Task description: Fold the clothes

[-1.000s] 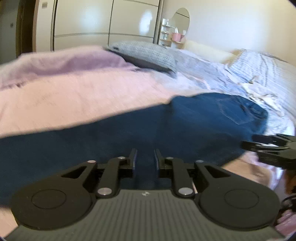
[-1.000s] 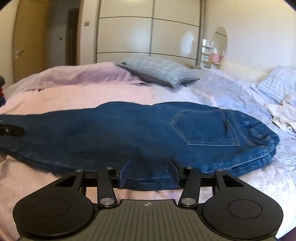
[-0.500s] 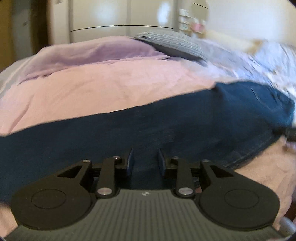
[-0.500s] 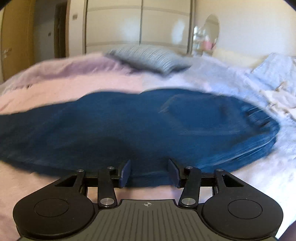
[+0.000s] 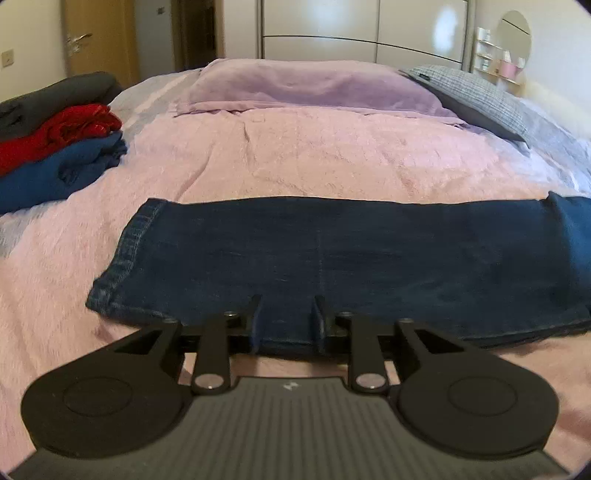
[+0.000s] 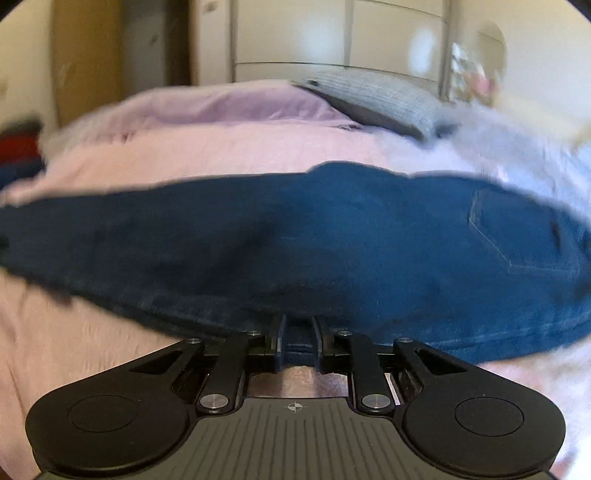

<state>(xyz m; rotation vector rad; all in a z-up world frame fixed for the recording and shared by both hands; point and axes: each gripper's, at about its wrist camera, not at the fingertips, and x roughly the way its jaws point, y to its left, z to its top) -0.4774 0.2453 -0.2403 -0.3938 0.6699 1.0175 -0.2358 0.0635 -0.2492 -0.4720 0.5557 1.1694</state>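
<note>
Dark blue jeans (image 5: pixel 351 251) lie flat across the pink blanket (image 5: pixel 314 155), with the leg hem (image 5: pixel 125 251) at the left. My left gripper (image 5: pixel 286 302) sits at the near edge of the leg. Its jaws are closing with denim between the fingers, and the cloth there still lies flat. In the blurred right wrist view the jeans (image 6: pixel 332 229) show their back pocket (image 6: pixel 524 229) at the right. My right gripper (image 6: pixel 297 321) is closing to a narrow gap on the near edge, and a strip of denim is pinched between its fingers.
A stack of folded clothes (image 5: pixel 55 147) in blue, red and dark grey sits at the left of the bed. A lilac blanket (image 5: pixel 314 85) and a grey pillow (image 5: pixel 480 99) lie at the far side. Wardrobe doors (image 5: pixel 351 26) stand behind.
The left wrist view has swept left along the leg to the hem, bringing the clothes stack into sight. The right gripper's jaws have narrowed onto the near denim edge while moving left.
</note>
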